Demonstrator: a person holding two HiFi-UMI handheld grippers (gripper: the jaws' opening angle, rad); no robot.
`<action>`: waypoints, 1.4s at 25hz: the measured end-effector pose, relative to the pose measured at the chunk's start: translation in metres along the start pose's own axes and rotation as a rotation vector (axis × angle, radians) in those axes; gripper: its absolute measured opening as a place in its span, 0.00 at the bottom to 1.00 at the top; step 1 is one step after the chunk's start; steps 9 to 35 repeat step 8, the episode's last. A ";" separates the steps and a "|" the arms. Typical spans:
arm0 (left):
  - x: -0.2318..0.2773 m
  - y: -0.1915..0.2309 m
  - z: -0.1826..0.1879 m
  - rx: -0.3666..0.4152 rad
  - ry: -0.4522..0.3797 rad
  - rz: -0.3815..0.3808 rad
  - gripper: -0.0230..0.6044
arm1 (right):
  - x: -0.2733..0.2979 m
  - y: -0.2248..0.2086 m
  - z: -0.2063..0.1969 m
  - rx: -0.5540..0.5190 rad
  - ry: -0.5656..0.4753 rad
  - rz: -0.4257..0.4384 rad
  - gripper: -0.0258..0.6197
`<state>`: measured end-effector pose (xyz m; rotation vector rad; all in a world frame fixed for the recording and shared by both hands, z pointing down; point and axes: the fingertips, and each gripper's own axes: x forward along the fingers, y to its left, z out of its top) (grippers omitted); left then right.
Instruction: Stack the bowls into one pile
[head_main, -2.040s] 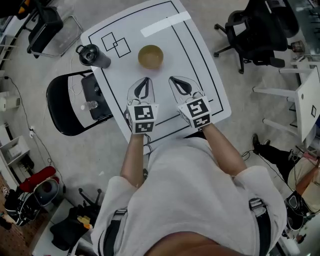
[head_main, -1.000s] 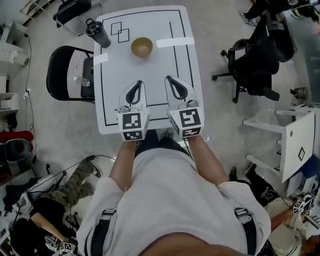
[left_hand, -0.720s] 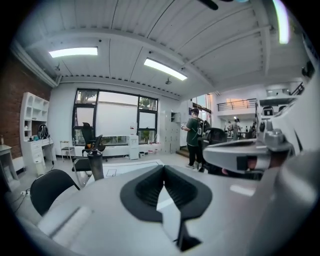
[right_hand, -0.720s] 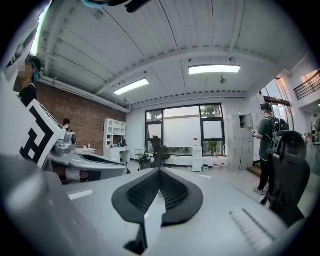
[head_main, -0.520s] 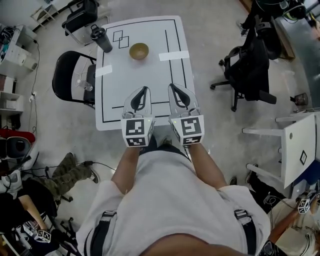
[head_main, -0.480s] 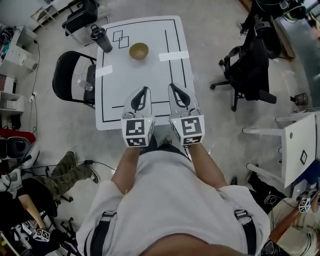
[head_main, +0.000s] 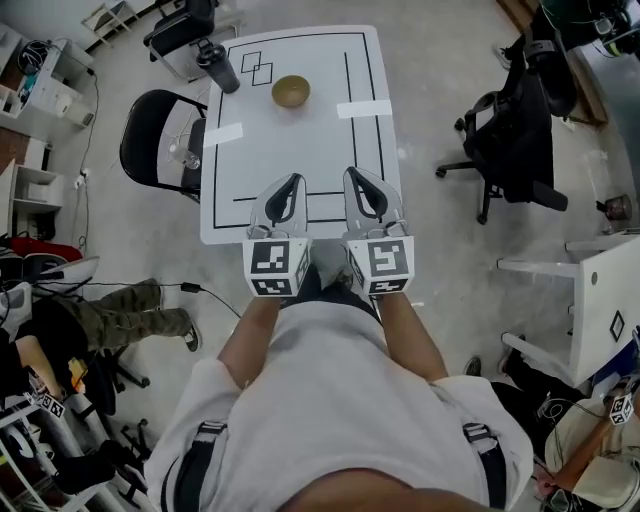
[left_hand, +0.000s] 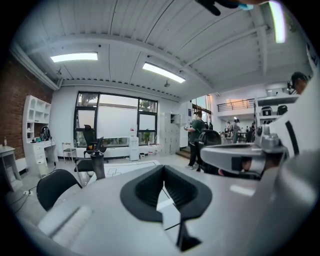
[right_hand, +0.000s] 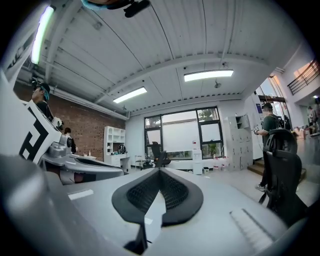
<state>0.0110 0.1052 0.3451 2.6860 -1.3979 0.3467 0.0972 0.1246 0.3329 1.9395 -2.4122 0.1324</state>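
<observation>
One tan bowl (head_main: 291, 91) stands at the far end of the white table (head_main: 300, 150); from this height I cannot tell whether more bowls are nested in it. My left gripper (head_main: 296, 180) and right gripper (head_main: 351, 173) hang side by side over the table's near edge, far from the bowl. Both are shut with nothing between the jaws. In the left gripper view the left gripper (left_hand: 164, 168) has its jaws meeting at the tip, as does the right gripper (right_hand: 159, 170) in the right gripper view. Neither gripper view shows the bowl.
A black tumbler (head_main: 217, 65) stands at the table's far left corner, also seen as the tumbler (left_hand: 98, 165). Two white tape strips (head_main: 363, 108) lie on the table. A black chair (head_main: 160, 140) sits at the left side, office chairs (head_main: 520, 120) to the right.
The head view has climbed and shifted, so the table and bowl look smaller and farther. Both grippers stay shut and side by side at the near edge.
</observation>
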 end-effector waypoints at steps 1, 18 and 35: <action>-0.001 0.000 0.000 0.005 0.002 0.002 0.04 | -0.001 0.000 -0.001 0.013 -0.001 0.002 0.04; 0.004 -0.014 0.002 0.005 -0.004 0.011 0.04 | -0.008 -0.021 0.002 0.015 -0.009 -0.004 0.04; 0.004 -0.014 0.002 0.005 -0.004 0.011 0.04 | -0.008 -0.021 0.002 0.015 -0.009 -0.004 0.04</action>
